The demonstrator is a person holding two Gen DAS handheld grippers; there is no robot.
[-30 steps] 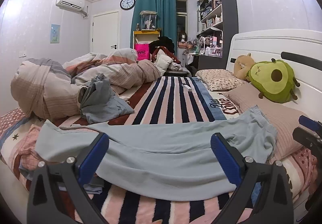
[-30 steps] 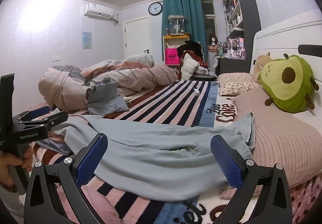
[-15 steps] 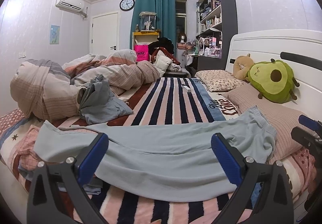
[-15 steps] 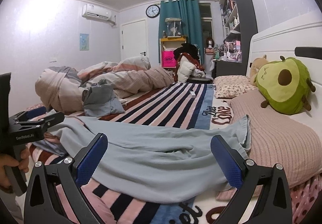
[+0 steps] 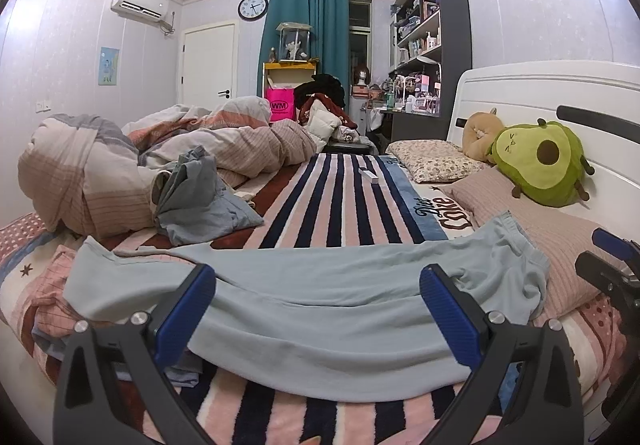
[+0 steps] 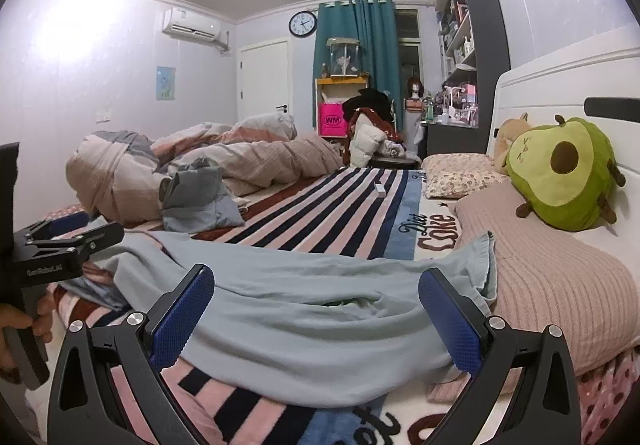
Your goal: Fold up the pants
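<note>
Pants (image 5: 328, 309), soft pale-blue knit, lie flat, wrinkled.

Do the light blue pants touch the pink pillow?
Touching. The right wrist view shows the pants waistband lying up against the pink pillow edge, no gap.

Lt blue pants (image 5: 320, 309); navy/pink striped blanket (image 5: 344, 201); green avocado plush (image 5: 540, 161); teal curtain (image 5: 308, 29); blue pads (image 5: 448, 317) on blk tongs.
</note>
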